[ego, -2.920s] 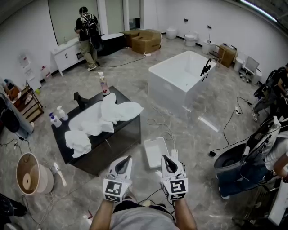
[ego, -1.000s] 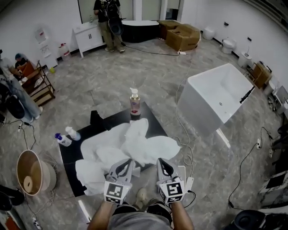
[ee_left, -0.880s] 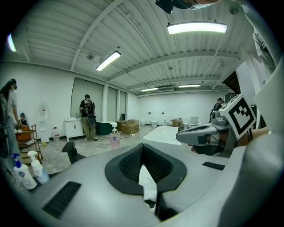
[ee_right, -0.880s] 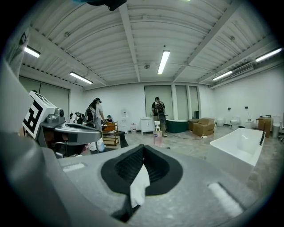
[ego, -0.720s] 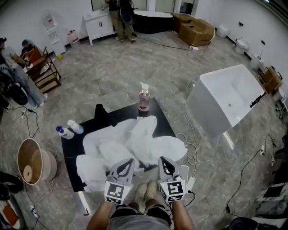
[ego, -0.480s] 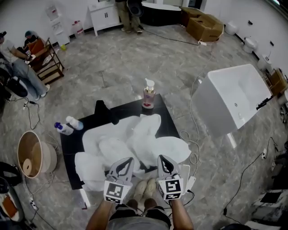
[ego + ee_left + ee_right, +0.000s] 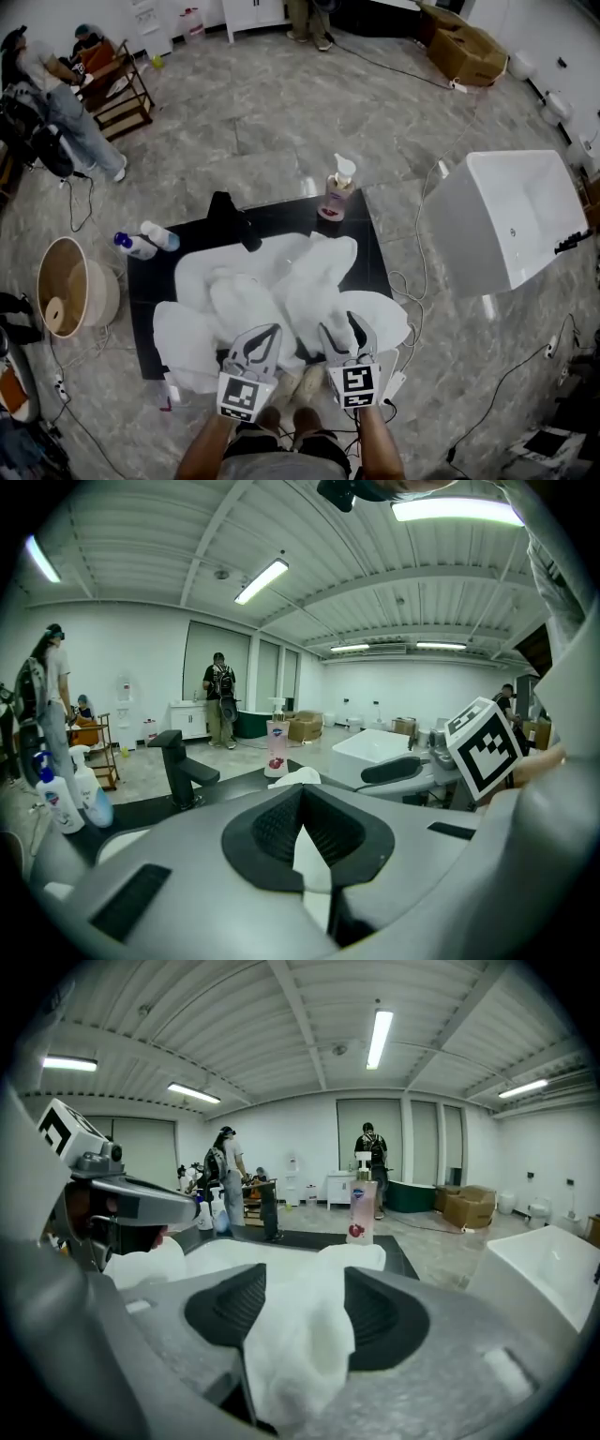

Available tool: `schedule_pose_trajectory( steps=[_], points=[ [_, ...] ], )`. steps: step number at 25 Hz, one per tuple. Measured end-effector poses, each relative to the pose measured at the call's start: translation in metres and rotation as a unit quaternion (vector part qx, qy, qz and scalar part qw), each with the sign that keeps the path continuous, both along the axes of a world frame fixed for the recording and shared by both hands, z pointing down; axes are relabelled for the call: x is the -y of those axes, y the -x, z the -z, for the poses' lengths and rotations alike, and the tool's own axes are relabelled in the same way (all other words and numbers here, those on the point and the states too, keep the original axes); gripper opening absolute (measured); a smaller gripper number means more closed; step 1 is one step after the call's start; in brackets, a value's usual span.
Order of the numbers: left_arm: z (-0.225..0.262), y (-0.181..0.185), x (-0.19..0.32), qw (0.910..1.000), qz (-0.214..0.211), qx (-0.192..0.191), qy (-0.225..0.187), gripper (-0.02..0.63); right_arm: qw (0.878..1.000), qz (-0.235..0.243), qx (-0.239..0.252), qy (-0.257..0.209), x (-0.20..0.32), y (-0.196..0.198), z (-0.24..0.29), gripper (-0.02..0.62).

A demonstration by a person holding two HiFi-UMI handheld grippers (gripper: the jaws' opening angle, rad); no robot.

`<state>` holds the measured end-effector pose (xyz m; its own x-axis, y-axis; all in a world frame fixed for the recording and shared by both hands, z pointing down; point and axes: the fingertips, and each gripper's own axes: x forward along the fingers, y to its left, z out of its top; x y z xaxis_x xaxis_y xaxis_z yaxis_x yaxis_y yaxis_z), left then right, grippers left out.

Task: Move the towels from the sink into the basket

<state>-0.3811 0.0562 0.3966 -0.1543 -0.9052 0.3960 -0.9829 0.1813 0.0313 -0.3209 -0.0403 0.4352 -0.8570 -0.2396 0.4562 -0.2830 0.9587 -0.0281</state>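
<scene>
No crumpled white towels (image 7: 281,291) in the round tan basket (image 7: 101,302) at left yet — your left gripper (image 7: 273,330) is pinched empty, your right gripper (image 7: 339,324) has jaws just opening, towel between.

The right gripper (image 7: 302,1281) is holding its jaws apart, and they have just been opening. A fold of the white towels (image 7: 298,1358) is filling the gap between the fingers (image 7: 230,1312), and more of the pile is spreading just ahead of them. Straight beyond the fingertips, a pump bottle (image 7: 362,1211) is standing upright on the black counter (image 7: 323,1239). To the left of the fingers, the left gripper (image 7: 127,1202) is hanging over the towels. To the right, a white bathtub (image 7: 553,1269) is standing well apart.
</scene>
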Motion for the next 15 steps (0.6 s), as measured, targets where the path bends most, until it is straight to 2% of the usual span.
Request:
schedule_pose_trajectory(
  steps=[8, 11, 15],
  points=[
    [-0.021, 0.013, -0.005, 0.9993, 0.032, -0.01, 0.016, 0.009, 0.999, 0.03, -0.039, 0.018, 0.003, 0.027, -0.047, 0.505],
    [-0.028, 0.016, -0.006, 0.9982, 0.052, -0.024, 0.02, 0.009, 0.997, 0.042, -0.068, 0.022, 0.004, 0.032, -0.073, 0.549],
    [-0.041, 0.02, -0.01, 0.9967, 0.069, -0.034, 0.025, 0.008, 0.994, 0.054, -0.099, 0.01, 0.006, 0.04, -0.104, 0.56]
  ],
)
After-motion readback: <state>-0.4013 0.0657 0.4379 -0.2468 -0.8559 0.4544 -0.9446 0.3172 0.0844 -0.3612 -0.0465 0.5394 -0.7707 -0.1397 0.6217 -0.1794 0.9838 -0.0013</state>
